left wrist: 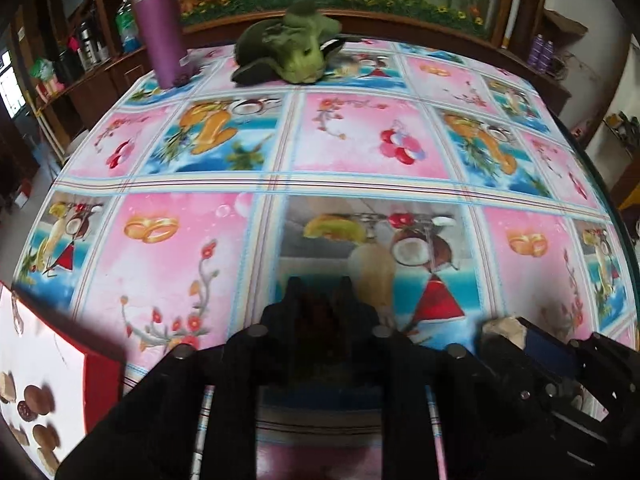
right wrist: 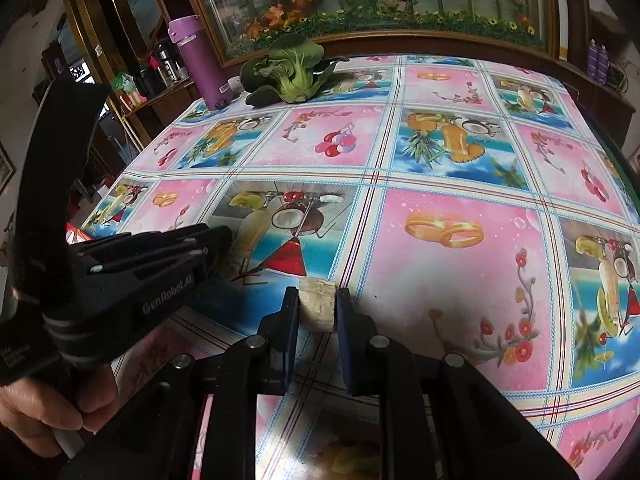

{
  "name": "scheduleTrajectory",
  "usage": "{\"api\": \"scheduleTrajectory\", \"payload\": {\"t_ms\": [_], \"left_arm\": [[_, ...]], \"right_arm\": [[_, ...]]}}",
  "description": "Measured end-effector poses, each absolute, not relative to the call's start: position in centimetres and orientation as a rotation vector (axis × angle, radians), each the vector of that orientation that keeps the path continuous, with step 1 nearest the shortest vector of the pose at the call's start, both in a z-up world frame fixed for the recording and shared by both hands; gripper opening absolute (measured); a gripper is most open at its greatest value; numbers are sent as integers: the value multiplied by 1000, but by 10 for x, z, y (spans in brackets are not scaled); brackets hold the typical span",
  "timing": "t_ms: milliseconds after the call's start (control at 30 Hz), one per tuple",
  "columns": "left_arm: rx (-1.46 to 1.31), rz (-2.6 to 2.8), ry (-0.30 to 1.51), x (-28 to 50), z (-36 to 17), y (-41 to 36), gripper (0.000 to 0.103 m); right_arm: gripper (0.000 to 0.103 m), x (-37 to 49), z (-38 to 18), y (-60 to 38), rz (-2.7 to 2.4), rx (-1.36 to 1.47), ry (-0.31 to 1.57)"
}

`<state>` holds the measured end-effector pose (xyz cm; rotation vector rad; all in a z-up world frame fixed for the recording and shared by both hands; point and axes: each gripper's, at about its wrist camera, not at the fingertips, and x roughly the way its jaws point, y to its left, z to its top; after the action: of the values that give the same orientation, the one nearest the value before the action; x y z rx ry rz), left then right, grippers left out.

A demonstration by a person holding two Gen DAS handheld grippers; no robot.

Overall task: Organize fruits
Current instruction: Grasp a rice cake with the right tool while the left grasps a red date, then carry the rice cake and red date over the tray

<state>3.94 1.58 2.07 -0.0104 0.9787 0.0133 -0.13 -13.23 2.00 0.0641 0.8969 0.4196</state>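
Observation:
In the left wrist view my left gripper [left wrist: 320,285] hangs low over the patterned tablecloth [left wrist: 360,140]. Its jaws are shut on a small dark red piece [left wrist: 318,314], blurred and mostly hidden between the fingers. My right gripper [right wrist: 318,293] is shut on a pale tan chunk [right wrist: 316,306] just above the cloth. The same tan chunk [left wrist: 502,330] shows at the lower right of the left wrist view, in the right gripper [left wrist: 520,334]. The left gripper [right wrist: 222,240] lies to the left of the right one, held by a hand [right wrist: 44,412].
A white box with a red side [left wrist: 100,376], printed with round brown snacks, sits at the near left table edge. At the far edge stand a purple bottle [left wrist: 158,28] and a leafy green vegetable [left wrist: 298,50]. Behind them is a framed flower picture [right wrist: 380,0].

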Motion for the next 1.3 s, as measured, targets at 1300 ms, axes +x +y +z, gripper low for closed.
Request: {"api": "scheduleTrajectory", "payload": {"t_ms": [1300], "left_arm": [[-76, 239, 480, -201, 148, 162, 19]], "right_arm": [[16, -119, 120, 43, 755, 32, 690]]}}
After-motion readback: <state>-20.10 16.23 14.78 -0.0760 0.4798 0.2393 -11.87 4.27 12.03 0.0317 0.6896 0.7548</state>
